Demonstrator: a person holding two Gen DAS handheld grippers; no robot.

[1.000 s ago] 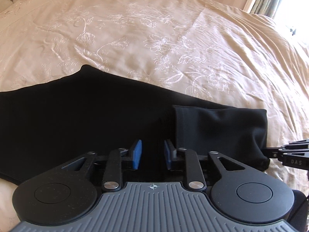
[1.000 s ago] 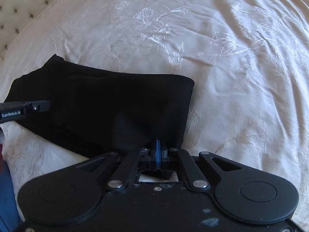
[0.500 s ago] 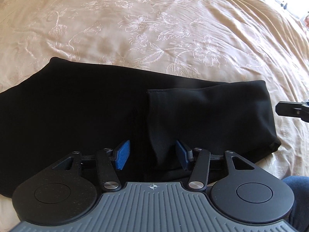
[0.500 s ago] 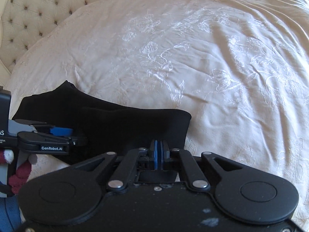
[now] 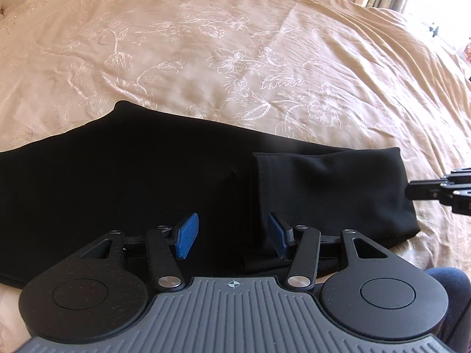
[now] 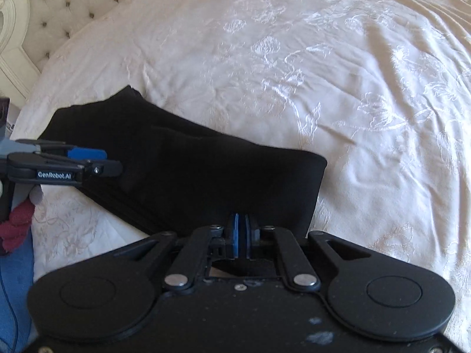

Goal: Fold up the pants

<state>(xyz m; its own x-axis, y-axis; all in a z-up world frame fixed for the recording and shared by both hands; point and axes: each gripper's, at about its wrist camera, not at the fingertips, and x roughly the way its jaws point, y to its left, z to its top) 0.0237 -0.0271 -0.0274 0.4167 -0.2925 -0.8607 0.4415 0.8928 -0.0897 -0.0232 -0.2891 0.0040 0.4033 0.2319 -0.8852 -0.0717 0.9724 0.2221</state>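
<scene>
The left gripper (image 5: 232, 236) hangs with its blue pads (image 5: 186, 236) about half apart and gripping nothing, over the near edge of the black pants (image 5: 123, 176), while the right gripper (image 6: 240, 236) shows its pads nearly together at the pants' right end, and whether cloth is pinched there cannot be told. The pants lie flat along the near side of the cream embroidered bedspread (image 5: 235, 58), one leg end doubled back as a flap (image 5: 323, 182). The fabric looks soft, light and limp, likely best pinched at an edge or corner; the tufted headboard (image 6: 67, 8) stands well apart and nothing blocks the way.
</scene>
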